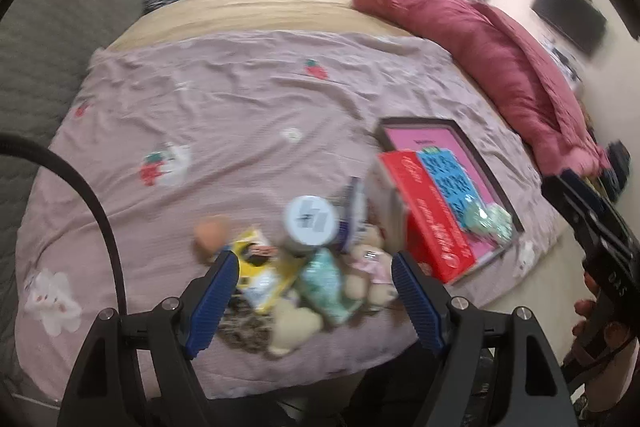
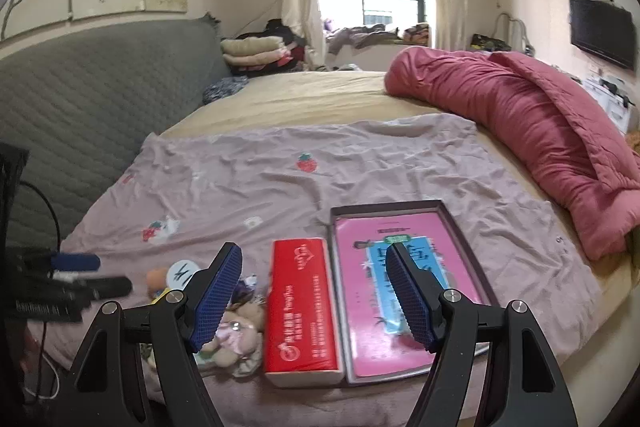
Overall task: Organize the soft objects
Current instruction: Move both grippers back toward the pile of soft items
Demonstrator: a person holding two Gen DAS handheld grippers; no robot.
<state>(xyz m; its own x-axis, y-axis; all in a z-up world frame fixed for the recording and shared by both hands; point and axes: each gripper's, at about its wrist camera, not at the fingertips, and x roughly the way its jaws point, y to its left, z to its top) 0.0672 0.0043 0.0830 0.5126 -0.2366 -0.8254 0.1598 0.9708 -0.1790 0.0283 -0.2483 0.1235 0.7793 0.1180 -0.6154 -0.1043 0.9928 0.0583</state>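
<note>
A heap of small things lies on the mauve sheet (image 1: pixel 240 107) near the bed's front edge. It holds a small teddy bear (image 1: pixel 370 263), a mint-green soft packet (image 1: pixel 326 281), a cream plush piece (image 1: pixel 292 323), a yellow packet (image 1: pixel 260 267), a peach ball (image 1: pixel 210 233) and a white-lidded tub (image 1: pixel 310 223). My left gripper (image 1: pixel 314 259) is open and empty just above the heap. My right gripper (image 2: pixel 314 251) is open and empty above a red box (image 2: pixel 302 303) and a shallow box tray (image 2: pixel 460 235) with a pink and blue book. The teddy bear (image 2: pixel 240 331) shows beside its left finger.
A rolled red quilt (image 2: pixel 540 123) lies along the bed's right side. A grey padded headboard (image 2: pixel 80 87) stands at the left. Folded clothes (image 2: pixel 256 53) sit at the far end. A TV (image 2: pixel 600 31) hangs on the right wall. A black cable (image 1: pixel 80 187) curves at the left.
</note>
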